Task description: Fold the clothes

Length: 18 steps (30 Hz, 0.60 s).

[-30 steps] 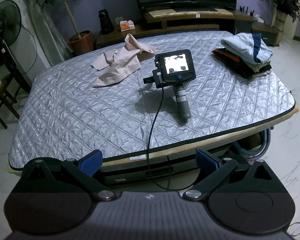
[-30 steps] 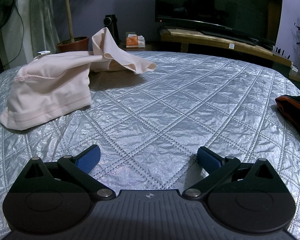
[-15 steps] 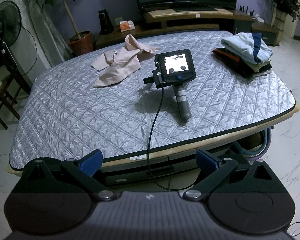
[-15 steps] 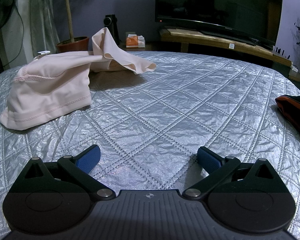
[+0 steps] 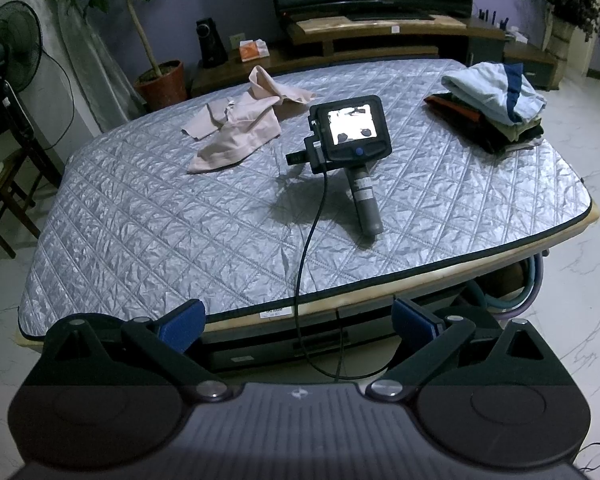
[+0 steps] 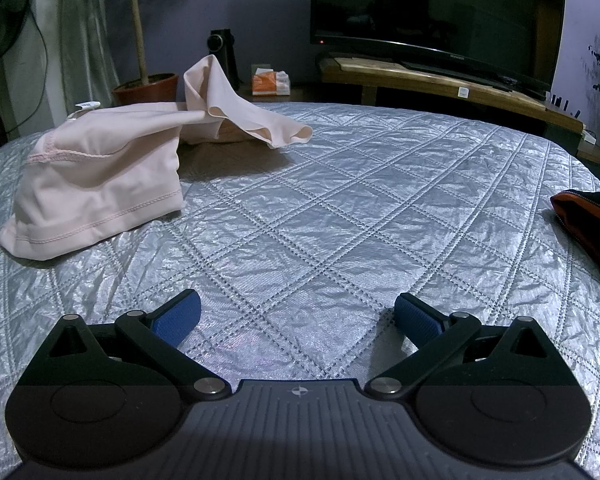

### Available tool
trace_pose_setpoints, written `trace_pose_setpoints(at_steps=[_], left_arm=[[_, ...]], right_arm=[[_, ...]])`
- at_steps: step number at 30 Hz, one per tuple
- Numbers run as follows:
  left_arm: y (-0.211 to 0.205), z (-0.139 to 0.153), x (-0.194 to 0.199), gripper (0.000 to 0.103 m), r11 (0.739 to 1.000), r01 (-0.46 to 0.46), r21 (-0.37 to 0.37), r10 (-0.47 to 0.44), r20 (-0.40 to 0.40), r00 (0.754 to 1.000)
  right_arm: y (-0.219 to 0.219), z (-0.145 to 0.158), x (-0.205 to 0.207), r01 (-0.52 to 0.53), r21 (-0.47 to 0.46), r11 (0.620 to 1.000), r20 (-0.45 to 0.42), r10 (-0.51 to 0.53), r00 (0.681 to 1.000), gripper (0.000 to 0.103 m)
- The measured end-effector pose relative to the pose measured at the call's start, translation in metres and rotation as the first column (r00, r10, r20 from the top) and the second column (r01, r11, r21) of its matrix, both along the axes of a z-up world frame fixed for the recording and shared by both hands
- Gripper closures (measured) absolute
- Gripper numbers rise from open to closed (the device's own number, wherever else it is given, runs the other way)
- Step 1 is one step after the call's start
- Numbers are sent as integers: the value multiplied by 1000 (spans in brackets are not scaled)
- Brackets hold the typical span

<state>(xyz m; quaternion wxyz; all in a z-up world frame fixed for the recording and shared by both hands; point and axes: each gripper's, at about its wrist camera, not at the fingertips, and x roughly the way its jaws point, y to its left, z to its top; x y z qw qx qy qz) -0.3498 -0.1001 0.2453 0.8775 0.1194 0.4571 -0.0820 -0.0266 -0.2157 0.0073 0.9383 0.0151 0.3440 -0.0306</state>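
A crumpled pale pink garment (image 5: 240, 132) lies on the silver quilted table (image 5: 180, 240) at the back left; it also shows in the right wrist view (image 6: 100, 184), ahead and left. A stack of folded clothes (image 5: 496, 108) sits at the back right, its orange-edged corner (image 6: 584, 224) at the right edge of the right wrist view. My left gripper (image 5: 296, 324) is open and empty, held off the table's near edge. My right gripper (image 6: 298, 316) is open and empty, resting on the table; its body (image 5: 352, 132) lies mid-table in the left wrist view.
A black cable (image 5: 312, 260) runs from the right gripper over the table's near edge. Behind the table are a TV (image 6: 432, 12) on a wooden stand, a potted plant (image 5: 160, 80), a fan (image 5: 8, 48) and a chair (image 5: 4, 184) at the left.
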Motion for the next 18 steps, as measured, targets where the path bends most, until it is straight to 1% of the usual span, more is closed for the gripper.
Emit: trace_pose_setpoints(at_steps=[18], left_arm=[[-1, -3, -2, 4, 1000, 4, 5, -4, -5, 1000]], right_arm=[[0, 0, 0, 0, 0, 1000, 0, 0, 1000, 0]])
